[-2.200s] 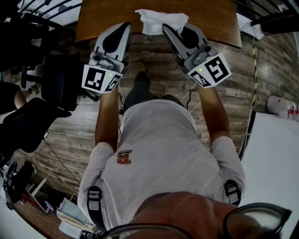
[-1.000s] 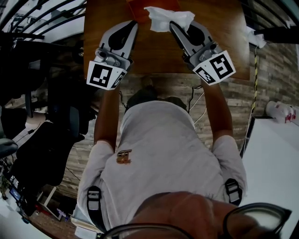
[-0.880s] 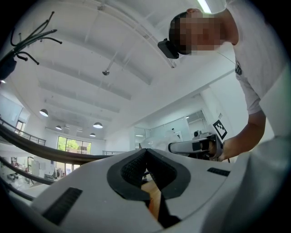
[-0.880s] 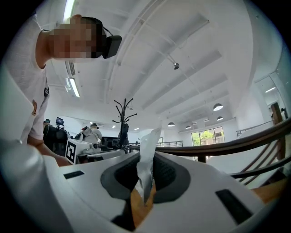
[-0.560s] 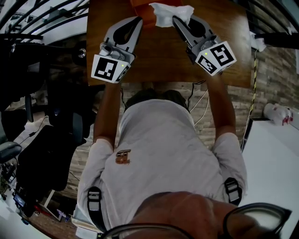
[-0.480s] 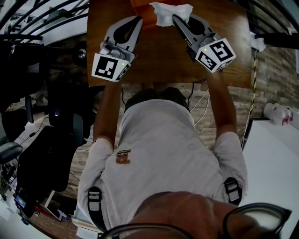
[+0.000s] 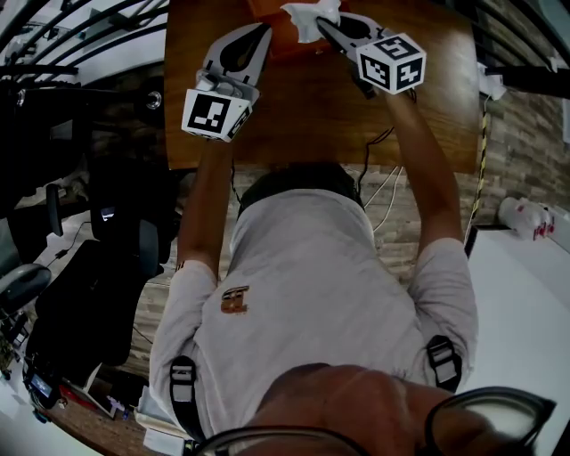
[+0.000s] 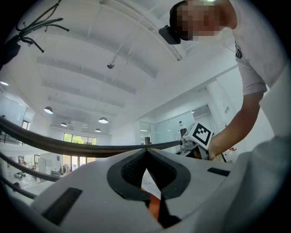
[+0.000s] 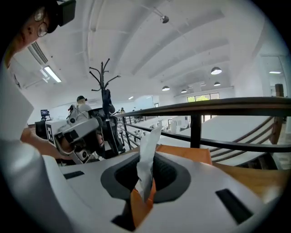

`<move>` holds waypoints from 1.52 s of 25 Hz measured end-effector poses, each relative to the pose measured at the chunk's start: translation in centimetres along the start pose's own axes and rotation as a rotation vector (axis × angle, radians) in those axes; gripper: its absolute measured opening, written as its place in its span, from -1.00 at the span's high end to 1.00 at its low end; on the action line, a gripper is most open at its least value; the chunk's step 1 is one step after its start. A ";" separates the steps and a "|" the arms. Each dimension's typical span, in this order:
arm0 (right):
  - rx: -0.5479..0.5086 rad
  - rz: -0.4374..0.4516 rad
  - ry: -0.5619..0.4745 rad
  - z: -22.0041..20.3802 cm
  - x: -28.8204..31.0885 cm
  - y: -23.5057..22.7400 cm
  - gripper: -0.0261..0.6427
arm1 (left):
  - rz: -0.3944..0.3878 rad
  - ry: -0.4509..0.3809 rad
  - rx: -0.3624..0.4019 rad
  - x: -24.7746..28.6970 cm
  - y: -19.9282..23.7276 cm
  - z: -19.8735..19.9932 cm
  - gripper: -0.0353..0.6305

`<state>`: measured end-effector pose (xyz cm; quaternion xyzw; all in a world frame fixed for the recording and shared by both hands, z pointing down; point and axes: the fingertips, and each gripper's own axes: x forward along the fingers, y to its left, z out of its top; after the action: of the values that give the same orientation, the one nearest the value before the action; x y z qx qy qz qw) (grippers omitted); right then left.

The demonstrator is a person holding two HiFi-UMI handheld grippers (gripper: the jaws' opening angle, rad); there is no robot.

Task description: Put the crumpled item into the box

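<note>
Head view: wooden table [image 7: 312, 116], orange box [image 7: 278, 40] at its far edge.
Right gripper [image 7: 322, 20]: jaws narrow, pinched on the crumpled tissue [image 7: 303, 12].
Crumpled tissue: white, sticking up past the jaw tips, over the box's right side.
Left gripper [image 7: 264, 32]: jaw tips together, nothing held, at the box's left edge.

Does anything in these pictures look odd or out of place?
Nothing stands out. The right gripper pinches the crumpled tissue above the orange box; the left gripper is shut and empty. No spill or damage shows.
</note>
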<state>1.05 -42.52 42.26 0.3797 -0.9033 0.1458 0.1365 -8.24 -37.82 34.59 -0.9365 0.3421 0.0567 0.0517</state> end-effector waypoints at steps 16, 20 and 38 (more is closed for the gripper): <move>-0.003 0.036 0.388 -6.7 7.5 -5.6 0.72 | 0.075 0.063 0.000 2.6 2.1 -3.2 0.83; -0.006 0.055 0.461 -8.0 9.1 -5.8 0.72 | 0.086 0.073 -0.006 2.7 2.5 -3.8 0.83; -0.017 0.023 0.665 -12.5 11.1 -9.7 0.49 | 0.134 0.120 -0.046 3.9 3.5 -6.8 0.83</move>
<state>2.32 -51.63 59.34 0.2999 -0.8146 0.2557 0.4256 -7.04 -43.85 40.58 -0.9142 0.4051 0.0119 0.0057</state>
